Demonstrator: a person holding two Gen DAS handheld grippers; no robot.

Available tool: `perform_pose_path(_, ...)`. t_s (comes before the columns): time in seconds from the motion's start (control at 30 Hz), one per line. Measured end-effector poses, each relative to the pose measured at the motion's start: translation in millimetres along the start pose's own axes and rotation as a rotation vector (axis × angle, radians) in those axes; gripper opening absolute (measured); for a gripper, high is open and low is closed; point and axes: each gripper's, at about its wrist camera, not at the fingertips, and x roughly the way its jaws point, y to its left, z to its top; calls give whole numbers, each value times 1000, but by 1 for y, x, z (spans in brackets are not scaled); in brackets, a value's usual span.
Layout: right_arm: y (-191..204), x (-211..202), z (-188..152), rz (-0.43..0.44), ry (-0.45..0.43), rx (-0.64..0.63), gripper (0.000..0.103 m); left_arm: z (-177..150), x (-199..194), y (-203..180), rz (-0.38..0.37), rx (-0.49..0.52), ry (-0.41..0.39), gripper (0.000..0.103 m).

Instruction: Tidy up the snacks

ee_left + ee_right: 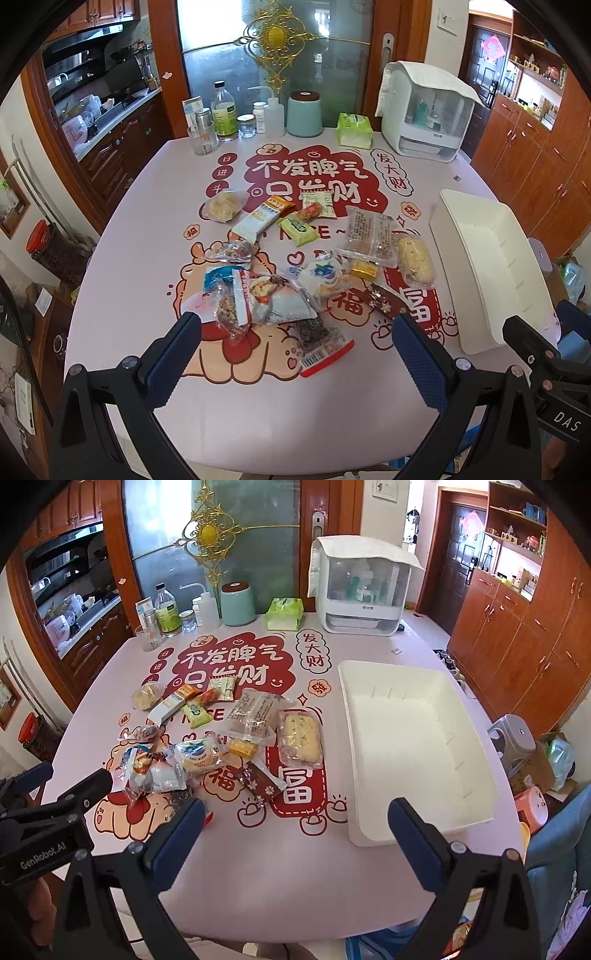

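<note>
Several wrapped snacks lie in a loose heap on the pink printed table [291,413]: a bun in clear wrap [415,262], a brown flowered packet [384,301], a green packet [300,229] and a white oat bar [256,219]. My left gripper [297,334] is open, held just above the near edge of the heap with nothing between its fingers. An empty white bin [406,746] stands to the right of the snacks. My right gripper [297,812] is also open, low over the table between the heap and the bin's near corner. The bun [299,740] lies closest to the bin.
Along the table's far edge stand a drinking glass [203,142], bottles [224,114], a teal canister [304,114], a green tissue pack [354,129] and a white covered box [428,114]. Plastic stools [513,738] and wooden cabinets are to the right of the table.
</note>
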Motion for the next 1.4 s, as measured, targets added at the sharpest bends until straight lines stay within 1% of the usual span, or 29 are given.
perform_pose_path(0.17,13,-2,8,11,-21,-6,100,10,1,17,12,-9,-9,102)
perform_pose_path(0.27,20,-3,13,18,-31,-2,97,18,4,32,17,-15,-7,102)
perform_pose_path(0.4,37,2,21,34,-13,1,92,30,10,61,15,-22,11,102)
perform_pose_path(0.47,47,6,25,40,-6,-5,91,34,14,75,19,-15,20,102)
perform_pose_path(0.53,58,10,29,44,2,-15,91,37,20,88,18,-4,32,102)
perform_pose_path(0.6,67,16,31,55,17,-20,91,38,28,99,1,16,50,102)
perform_pose_path(0.7,77,29,35,91,53,-11,91,38,40,111,-29,62,64,102)
perform_pose_path(0.8,86,46,41,125,91,11,91,35,59,118,-32,102,89,102)
perform_pose_path(0.87,91,64,47,145,122,39,91,34,75,125,-39,111,111,102)
perform_pose_path(0.93,95,83,54,156,154,78,91,32,94,132,-43,96,156,102)
perform_pose_path(1.0,99,103,59,163,180,112,91,31,117,138,-68,73,203,102)
perform_pose_path(1.07,105,132,64,147,225,155,91,31,140,142,-92,49,255,102)
perform_pose_path(1.1,107,141,65,149,239,170,91,30,147,141,-106,49,262,102)
perform_pose_path(1.13,108,156,66,147,267,192,91,29,154,140,-112,56,271,102)
perform_pose_path(1.17,109,176,66,141,319,235,91,28,161,137,-114,71,281,102)
perform_pose_path(1.23,109,202,64,160,375,297,91,27,171,131,-136,97,294,102)
perform_pose_path(1.27,108,216,63,155,412,332,91,27,174,128,-145,107,299,102)
perform_pose_path(1.4,107,252,55,131,509,438,91,30,180,110,-167,209,293,102)
